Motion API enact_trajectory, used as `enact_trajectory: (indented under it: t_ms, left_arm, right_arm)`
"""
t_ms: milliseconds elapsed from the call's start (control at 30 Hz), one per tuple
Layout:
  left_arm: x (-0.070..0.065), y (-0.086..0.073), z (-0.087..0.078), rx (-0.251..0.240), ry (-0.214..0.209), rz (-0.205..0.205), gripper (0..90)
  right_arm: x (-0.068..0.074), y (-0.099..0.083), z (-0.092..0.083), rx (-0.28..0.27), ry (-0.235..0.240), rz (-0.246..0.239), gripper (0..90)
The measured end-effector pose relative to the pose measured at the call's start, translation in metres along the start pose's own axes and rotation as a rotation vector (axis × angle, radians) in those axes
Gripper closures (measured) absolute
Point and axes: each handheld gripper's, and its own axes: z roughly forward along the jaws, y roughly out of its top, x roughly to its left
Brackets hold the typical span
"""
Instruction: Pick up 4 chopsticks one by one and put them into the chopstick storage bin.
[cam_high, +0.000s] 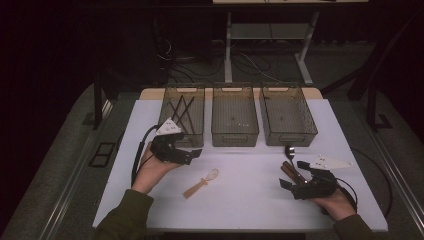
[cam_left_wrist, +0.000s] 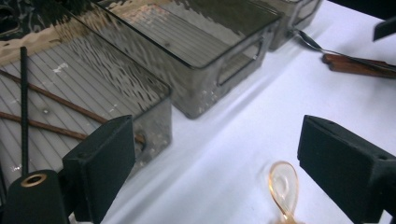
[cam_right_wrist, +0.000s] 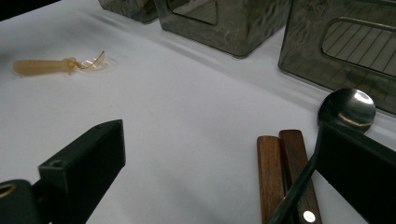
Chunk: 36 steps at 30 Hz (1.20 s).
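High view sat above my side of the white table (cam_high: 240, 200), facing forward and down, fairly far, my left gripper view looked low and close toward the right, my right gripper view low toward the far left, both shared the small whisk (cam_left_wrist: 284, 185).

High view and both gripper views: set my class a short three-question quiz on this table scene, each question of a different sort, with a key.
1. True or false: the left smoky clear plastic bin holds thin dark sticks.
2. Which lies between the open jaws of the right gripper? A) small amber whisk with a wooden handle B) dark metal spoon lying across two brown wooden handles C) a glass cup
3. Fill in: three bins stand in a row at the far side of the ____ table top.

Key: 1 true; 2 B; 3 white.
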Motion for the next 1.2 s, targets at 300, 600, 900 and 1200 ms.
enact_trajectory:
  t_ms: [300, 600, 900, 1200]
  left_arm:
    - [-0.017, -0.024, -0.007, 0.002, -0.018, 0.024, 8.3]
    - [-0.036, -0.045, -0.004, 0.040, -0.042, 0.055, 13.9]
    - [-0.048, -0.065, -0.004, 0.081, -0.074, 0.044, 19.1]
    - [-0.049, -0.078, -0.006, 0.101, -0.088, 0.037, 29.8]
  right_arm:
    - [0.000, 0.000, 0.000, 0.001, -0.001, -0.001, 2.5]
    - [0.000, 0.000, 0.000, -0.001, -0.003, -0.003, 2.5]
    - [0.001, 0.001, 0.000, 0.002, -0.004, -0.009, 2.5]
    - [0.001, 0.000, 0.000, 0.004, -0.005, -0.008, 2.5]
